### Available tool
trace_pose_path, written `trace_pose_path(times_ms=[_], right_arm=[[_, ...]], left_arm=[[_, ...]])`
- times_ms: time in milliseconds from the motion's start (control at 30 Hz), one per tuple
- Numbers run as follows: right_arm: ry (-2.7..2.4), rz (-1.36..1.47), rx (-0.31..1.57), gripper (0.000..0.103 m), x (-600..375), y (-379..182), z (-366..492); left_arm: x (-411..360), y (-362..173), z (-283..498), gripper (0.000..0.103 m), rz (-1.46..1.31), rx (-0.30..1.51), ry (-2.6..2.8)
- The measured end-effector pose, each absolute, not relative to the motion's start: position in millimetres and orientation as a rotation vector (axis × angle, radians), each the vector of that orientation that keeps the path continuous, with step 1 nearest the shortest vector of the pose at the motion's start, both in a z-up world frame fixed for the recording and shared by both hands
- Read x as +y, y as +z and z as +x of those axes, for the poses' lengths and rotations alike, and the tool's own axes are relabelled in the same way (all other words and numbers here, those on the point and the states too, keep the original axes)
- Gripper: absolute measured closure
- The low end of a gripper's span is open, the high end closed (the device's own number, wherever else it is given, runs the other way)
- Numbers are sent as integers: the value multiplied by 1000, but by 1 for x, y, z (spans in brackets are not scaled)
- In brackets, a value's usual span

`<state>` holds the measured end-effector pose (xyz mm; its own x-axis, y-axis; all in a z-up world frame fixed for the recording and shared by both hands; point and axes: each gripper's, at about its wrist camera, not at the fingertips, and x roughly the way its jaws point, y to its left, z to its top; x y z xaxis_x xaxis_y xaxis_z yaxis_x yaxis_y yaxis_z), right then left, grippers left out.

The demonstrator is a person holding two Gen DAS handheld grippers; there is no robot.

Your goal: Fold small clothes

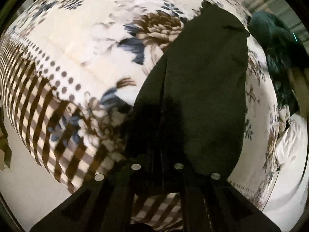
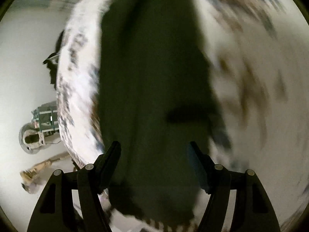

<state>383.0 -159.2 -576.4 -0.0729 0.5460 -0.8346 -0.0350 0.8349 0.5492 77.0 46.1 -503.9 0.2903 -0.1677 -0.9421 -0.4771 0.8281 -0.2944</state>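
A dark green garment [image 1: 202, 89] lies stretched out on a bed covered by a floral blanket [image 1: 81, 44], cream with brown and blue flowers, a row of brown dots and a brown checked border toward the bed's left edge. In the left wrist view the garment runs from the camera up toward the far right part of the bed, narrowing at its far end, where a small flap or label shows. A lengthwise fold or seam runs along its left side.

The left gripper [image 1: 157, 154] sits at the near end of the garment. Its fingers are drawn close together, and the dark cloth bunches right at them; they appear to pinch the garment's near edge, though black fingers on dark cloth make the contact hard to read.

In the right wrist view, blurred by motion, the same garment [image 2: 150, 89] fills the middle, lying over the blanket [image 2: 241, 77]. The right gripper [image 2: 154, 154] has its fingers [image 2: 110, 160] spread wide, one on each side of the cloth, with the garment passing between them and not clamped.

Near the bed's right edge in the left view lie a dark teal heap of cloth [image 1: 278, 44] and a white piece of fabric [image 1: 289, 143]. Beyond the bed's edge in the right view, a metallic object [image 2: 38, 127] stands on the pale floor [image 2: 23, 58].
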Motion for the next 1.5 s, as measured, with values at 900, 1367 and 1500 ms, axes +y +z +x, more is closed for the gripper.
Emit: trace_pose_path(times_ms=[900, 1367, 1500], right_arm=[[242, 18, 1622, 57, 47, -602, 654], [470, 225, 1810, 36, -169, -575, 301], [380, 473, 1901, 39, -210, -640, 215]], left_arm=[[119, -554, 92, 88, -864, 1374, 174], [122, -541, 95, 61, -813, 1368, 125], [106, -554, 108, 61, -752, 1411, 94]])
